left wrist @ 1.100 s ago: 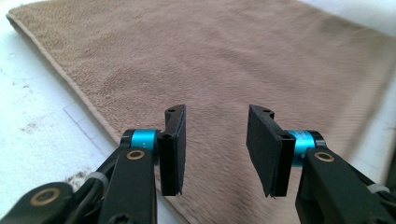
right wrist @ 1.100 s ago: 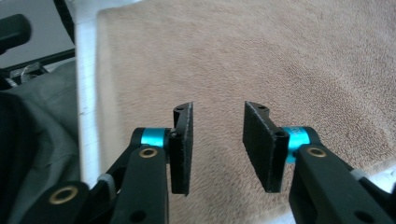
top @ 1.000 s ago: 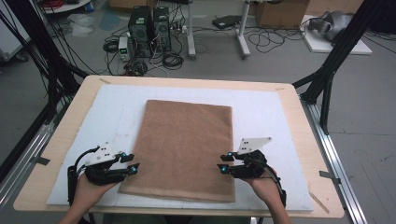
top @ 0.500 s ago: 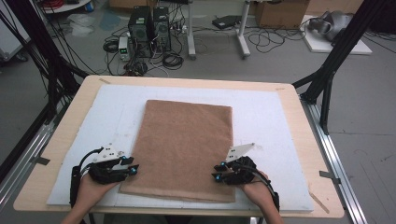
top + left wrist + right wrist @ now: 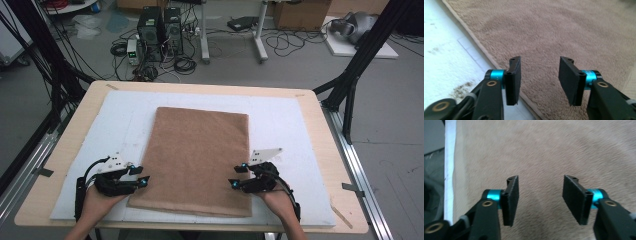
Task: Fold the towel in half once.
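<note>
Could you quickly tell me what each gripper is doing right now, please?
Left gripper: open, holding nothing, jaws over the brown towel edge.
Right gripper: open, holding nothing, above the towel.

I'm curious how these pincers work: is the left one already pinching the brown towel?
No: in the left gripper view the left gripper has its jaws standing apart, with the brown towel lying flat beneath the gap.

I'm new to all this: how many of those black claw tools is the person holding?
2. The left gripper sits at the brown towel's near left corner, the right gripper at its near right corner, both with jaws open.
</note>
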Motion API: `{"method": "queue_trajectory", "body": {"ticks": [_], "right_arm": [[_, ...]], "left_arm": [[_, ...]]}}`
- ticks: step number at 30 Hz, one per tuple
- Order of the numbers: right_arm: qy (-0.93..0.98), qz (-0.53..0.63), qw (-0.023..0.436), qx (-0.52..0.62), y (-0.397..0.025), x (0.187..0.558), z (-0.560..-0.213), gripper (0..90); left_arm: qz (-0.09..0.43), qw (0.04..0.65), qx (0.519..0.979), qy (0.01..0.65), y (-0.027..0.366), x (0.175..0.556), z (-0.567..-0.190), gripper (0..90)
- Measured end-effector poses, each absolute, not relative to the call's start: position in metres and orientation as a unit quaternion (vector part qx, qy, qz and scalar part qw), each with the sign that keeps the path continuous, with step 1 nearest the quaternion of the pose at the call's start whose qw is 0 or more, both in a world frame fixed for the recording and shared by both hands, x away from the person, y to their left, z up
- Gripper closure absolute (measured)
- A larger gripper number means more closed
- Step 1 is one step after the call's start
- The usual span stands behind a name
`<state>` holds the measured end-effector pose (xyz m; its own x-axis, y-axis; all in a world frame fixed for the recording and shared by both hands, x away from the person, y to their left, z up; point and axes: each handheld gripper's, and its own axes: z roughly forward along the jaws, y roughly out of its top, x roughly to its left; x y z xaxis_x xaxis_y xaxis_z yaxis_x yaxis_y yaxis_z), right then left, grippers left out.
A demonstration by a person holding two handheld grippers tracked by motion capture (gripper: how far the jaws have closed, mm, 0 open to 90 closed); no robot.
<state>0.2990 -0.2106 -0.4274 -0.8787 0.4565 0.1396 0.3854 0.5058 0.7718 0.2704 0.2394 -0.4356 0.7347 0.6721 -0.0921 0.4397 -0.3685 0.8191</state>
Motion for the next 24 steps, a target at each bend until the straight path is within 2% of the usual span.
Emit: {"method": "queue_trajectory", "body": {"ticks": [2,13,24], "right_arm": [[0.86,0.439,0.049,0.254,-0.213,0.304,-0.425,34.6],[0.845,0.45,0.071,0.278,-0.217,0.321,-0.406,21.7],[0.845,0.45,0.088,0.274,-0.215,0.325,-0.391,20.5]], "left_arm": [[0.133,0.449,0.815,0.34,0.24,0.272,-0.433,47.7],[0.142,0.457,0.805,0.352,0.241,0.28,-0.425,34.9],[0.141,0.46,0.802,0.353,0.245,0.28,-0.422,33.6]]}}
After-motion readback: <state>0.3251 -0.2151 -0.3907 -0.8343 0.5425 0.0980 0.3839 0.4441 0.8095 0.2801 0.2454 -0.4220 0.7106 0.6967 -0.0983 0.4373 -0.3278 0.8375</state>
